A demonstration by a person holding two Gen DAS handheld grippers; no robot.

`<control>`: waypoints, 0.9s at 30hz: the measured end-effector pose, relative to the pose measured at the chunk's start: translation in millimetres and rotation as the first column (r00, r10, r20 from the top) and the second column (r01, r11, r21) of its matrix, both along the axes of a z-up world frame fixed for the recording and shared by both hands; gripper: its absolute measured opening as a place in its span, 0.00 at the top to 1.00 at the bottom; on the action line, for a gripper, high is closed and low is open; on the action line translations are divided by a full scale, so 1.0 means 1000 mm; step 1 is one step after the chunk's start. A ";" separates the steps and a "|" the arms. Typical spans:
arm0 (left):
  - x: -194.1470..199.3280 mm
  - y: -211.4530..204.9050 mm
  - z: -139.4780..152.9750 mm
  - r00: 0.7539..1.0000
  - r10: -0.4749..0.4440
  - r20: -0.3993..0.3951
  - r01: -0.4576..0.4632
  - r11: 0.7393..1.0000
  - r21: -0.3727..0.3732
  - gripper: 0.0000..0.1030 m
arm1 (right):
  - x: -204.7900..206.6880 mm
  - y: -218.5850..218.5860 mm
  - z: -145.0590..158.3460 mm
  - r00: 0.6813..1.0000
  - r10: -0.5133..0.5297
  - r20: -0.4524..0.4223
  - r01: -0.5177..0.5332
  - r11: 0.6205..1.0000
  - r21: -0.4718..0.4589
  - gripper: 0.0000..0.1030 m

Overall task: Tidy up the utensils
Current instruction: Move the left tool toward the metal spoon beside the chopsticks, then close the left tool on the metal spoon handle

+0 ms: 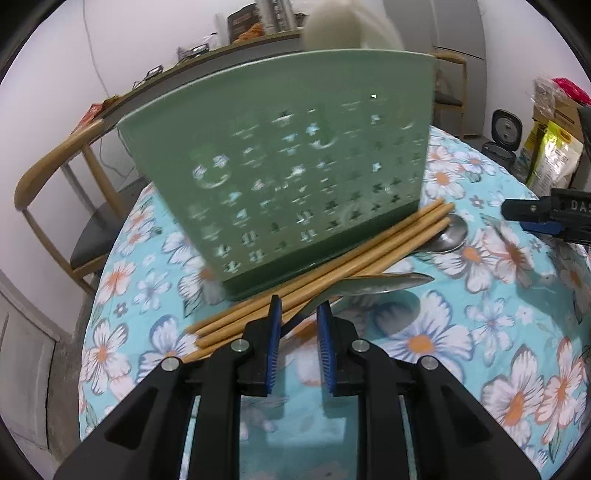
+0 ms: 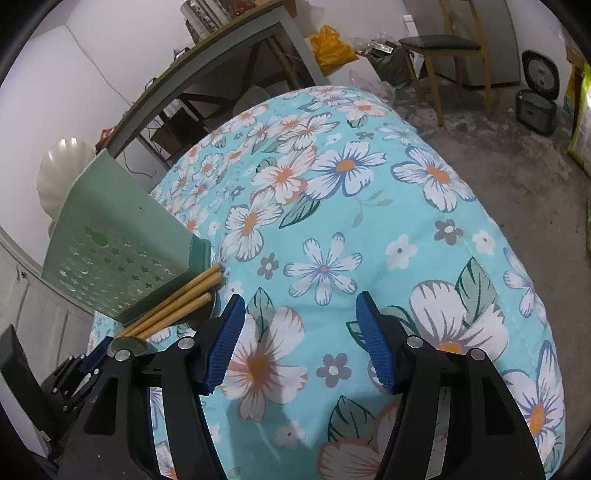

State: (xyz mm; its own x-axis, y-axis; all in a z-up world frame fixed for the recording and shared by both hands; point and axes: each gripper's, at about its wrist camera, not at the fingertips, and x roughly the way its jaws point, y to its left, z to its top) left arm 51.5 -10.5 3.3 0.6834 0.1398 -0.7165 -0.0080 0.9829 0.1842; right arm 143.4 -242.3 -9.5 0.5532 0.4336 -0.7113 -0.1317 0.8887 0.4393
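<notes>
The green utensil basket [image 1: 280, 177] stands on the table [image 1: 480, 332], which is covered by a turquoise floral cloth; all positions below are given relative to this basket.

Left wrist view: the basket's broad perforated face fills the upper centre, blurred, with star-shaped cut-outs and a darker solid base band. A bundle of round, pale wooden chopsticks [image 1: 332, 258] lies against the foot of that base, running diagonally. Just in front of the chopsticks lies a metal spoon [image 1: 369, 286], and another spoon bowl [image 1: 448, 236] shows at the far end of the bundle. The left gripper [image 1: 299, 314] sits just in front of the basket; its ribbed blue fingers [image 1: 275, 332] stand nearly closed around a thin dark handle. Whether the pads press on that handle cannot be told. The right gripper's tip [image 1: 532, 216] appears well to the basket's right. A cream fluted object [image 1: 351, 26] rises behind the basket.

Right wrist view only: the basket's narrow end wall [image 2: 110, 236], smooth, matte plastic with a keyhole-shaped hole, and the cut ends of the chopsticks [image 2: 207, 284]. The right gripper [image 2: 301, 332] hovers to the basket's right over bare cloth, its blue fingers [image 2: 225, 339] wide apart with nothing between them. The concrete floor [image 2: 498, 155] and a wooden chair [image 2: 443, 55] lie beyond the table.
</notes>
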 end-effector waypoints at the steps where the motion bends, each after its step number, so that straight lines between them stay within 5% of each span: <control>1: 0.000 0.004 -0.001 1.000 0.005 -0.002 -0.005 1.000 -0.009 0.82 | 0.000 0.000 0.001 1.000 0.010 0.007 -0.010 1.000 0.020 0.40; 9: -0.006 0.053 0.002 0.996 0.093 -0.018 -0.094 0.982 -0.166 0.82 | -0.002 0.016 0.001 0.993 0.111 0.026 -0.114 0.982 0.149 0.41; 14: -0.009 0.078 0.001 0.988 0.149 -0.033 -0.153 0.955 -0.253 0.81 | 0.003 0.034 -0.005 0.983 0.184 -0.030 -0.176 0.971 0.161 0.60; 22: -0.019 0.101 -0.004 0.983 0.175 -0.050 -0.182 0.931 -0.315 0.82 | 0.011 0.040 -0.016 0.983 0.169 -0.066 -0.148 0.958 0.244 0.63; 27: -0.022 0.112 -0.007 0.981 0.183 -0.063 -0.194 0.922 -0.335 0.82 | 0.022 0.046 -0.024 0.978 0.186 -0.097 -0.150 0.944 0.292 0.91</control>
